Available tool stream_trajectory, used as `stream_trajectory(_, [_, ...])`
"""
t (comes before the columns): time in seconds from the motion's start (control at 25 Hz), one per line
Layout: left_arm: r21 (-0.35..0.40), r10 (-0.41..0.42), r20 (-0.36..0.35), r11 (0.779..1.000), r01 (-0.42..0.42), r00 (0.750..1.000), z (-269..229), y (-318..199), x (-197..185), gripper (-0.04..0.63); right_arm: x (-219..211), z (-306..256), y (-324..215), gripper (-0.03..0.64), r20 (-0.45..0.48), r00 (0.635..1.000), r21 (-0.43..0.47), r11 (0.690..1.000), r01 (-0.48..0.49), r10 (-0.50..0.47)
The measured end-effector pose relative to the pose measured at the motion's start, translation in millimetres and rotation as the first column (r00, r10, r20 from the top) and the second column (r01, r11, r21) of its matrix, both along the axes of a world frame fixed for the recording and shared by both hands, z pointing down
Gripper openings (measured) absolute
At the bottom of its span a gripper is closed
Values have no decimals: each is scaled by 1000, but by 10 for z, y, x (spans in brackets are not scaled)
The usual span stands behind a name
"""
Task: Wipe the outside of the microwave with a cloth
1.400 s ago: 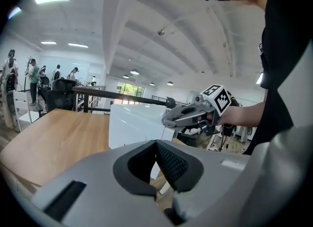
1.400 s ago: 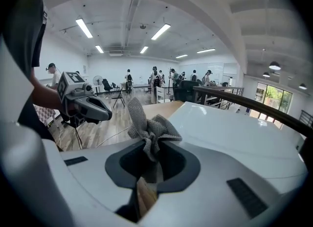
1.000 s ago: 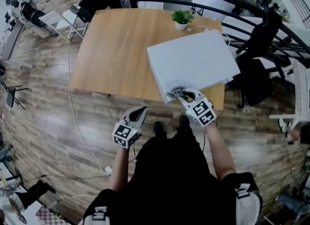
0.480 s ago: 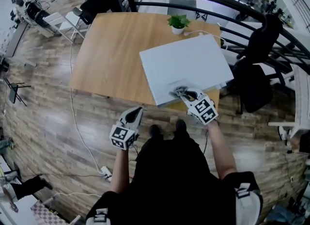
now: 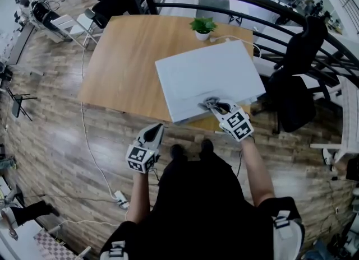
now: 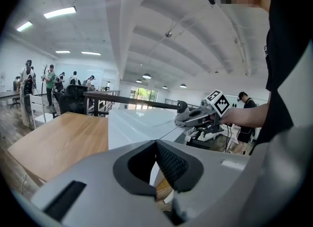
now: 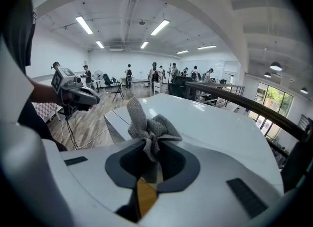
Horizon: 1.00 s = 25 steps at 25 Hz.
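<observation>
— Head view: what's where?
— White box-shaped microwave (image 5: 207,79) on the wooden table (image 5: 123,57); right gripper (image 5: 213,106) at its near edge.
— Left gripper view?
— Left gripper (image 6: 157,147), jaws pressed together, nothing between.
— Right gripper view?
— Jaws clenched on a crumpled grey woven cloth (image 7: 149,128) at the microwave's top edge.

Bright, even light comes from long ceiling lamps (image 7: 161,27) and windows (image 7: 271,99). The white microwave (image 7: 210,123) top shows soft glare, and the floor (image 5: 73,141) shines a little. Shadows are weak. All views bend strongly at the edges. Both gripper views have dark corners, and near parts look soft.
</observation>
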<state>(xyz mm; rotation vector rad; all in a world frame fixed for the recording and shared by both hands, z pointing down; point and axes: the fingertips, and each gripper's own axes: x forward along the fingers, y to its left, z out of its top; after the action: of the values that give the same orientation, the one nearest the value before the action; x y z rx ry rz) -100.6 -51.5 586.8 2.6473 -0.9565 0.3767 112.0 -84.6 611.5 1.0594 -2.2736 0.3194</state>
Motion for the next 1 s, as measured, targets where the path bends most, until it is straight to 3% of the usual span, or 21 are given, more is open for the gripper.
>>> stream_trajectory(0.4, [2, -31, -9, 1000, 32, 999, 10, 26, 206, -1, 429, -2, -50, 37, -45, 999, -2, 1000, -10, 9])
stream_trajectory(1.0, [14, -83, -14, 996, 83, 996, 17, 29, 522, 0, 1409, -3, -206, 37, -114, 990, 3, 997, -80, 80])
